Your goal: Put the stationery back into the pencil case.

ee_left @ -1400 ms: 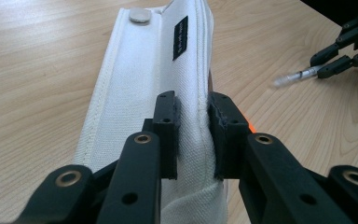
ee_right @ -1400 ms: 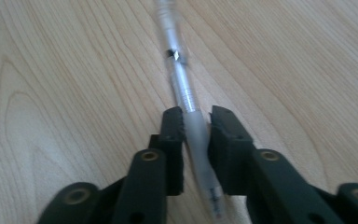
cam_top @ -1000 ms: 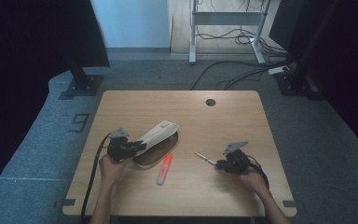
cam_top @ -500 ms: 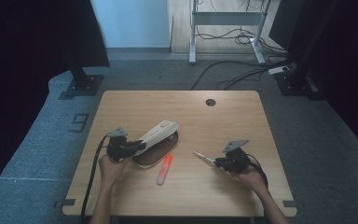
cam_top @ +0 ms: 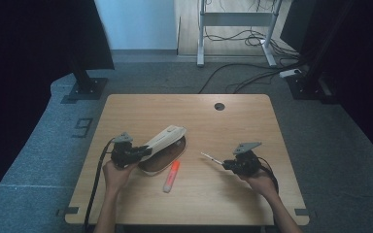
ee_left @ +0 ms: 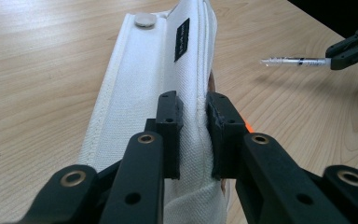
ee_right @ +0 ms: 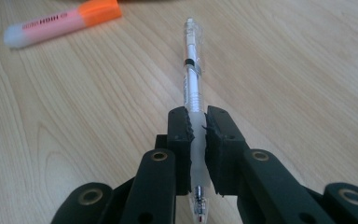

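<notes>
A white fabric pencil case [cam_top: 163, 140] [ee_left: 154, 79] with a snap button lies at the table's left middle, its flap lifted. My left gripper [cam_top: 143, 153] [ee_left: 195, 135] is shut on the flap's edge. A clear ballpoint pen [cam_top: 211, 158] [ee_right: 192, 70] is held above the wood by my right gripper [cam_top: 227, 164] [ee_right: 196, 151], which is shut on its barrel. The pen [ee_left: 293, 61] points toward the case. An orange highlighter [cam_top: 171, 176] [ee_right: 60, 22] lies flat in front of the case.
The wooden table [cam_top: 233, 126] has a round cable hole [cam_top: 219, 106] near its far edge. Beyond the table are a monitor stand base [cam_top: 85, 90], a metal frame and floor cables [cam_top: 252, 73].
My right gripper has moved the pen slightly left, closer to the pencil case. The left gripper holds the flap as before.
</notes>
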The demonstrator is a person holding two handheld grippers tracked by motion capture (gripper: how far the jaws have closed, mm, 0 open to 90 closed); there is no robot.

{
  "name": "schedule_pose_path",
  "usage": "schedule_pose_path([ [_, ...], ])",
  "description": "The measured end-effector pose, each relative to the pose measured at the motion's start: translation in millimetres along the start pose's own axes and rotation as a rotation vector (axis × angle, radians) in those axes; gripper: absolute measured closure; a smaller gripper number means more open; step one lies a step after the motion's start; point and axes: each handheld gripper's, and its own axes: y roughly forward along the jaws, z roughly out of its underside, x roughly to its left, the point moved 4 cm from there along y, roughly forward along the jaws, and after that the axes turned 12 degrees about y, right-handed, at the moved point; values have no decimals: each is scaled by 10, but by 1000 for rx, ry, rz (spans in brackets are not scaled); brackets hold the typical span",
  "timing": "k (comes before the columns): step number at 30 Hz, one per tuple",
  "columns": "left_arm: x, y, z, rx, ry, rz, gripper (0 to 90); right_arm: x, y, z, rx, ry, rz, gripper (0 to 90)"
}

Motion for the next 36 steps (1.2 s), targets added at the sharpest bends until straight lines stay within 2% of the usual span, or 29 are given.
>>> schedule_pose_path([
  [18, -7, -11, -3, 1, 10, -6, 763, 172, 155, -348, -43, -29, -22, 786],
  [29, -5, -32, -11, -8, 11, -14, 768, 226, 265, -485, -49, -29, -34, 787],
  [36, -8, -40, -18, -15, 11, -19, 768, 301, 351, -587, -43, -46, -42, 787],
])
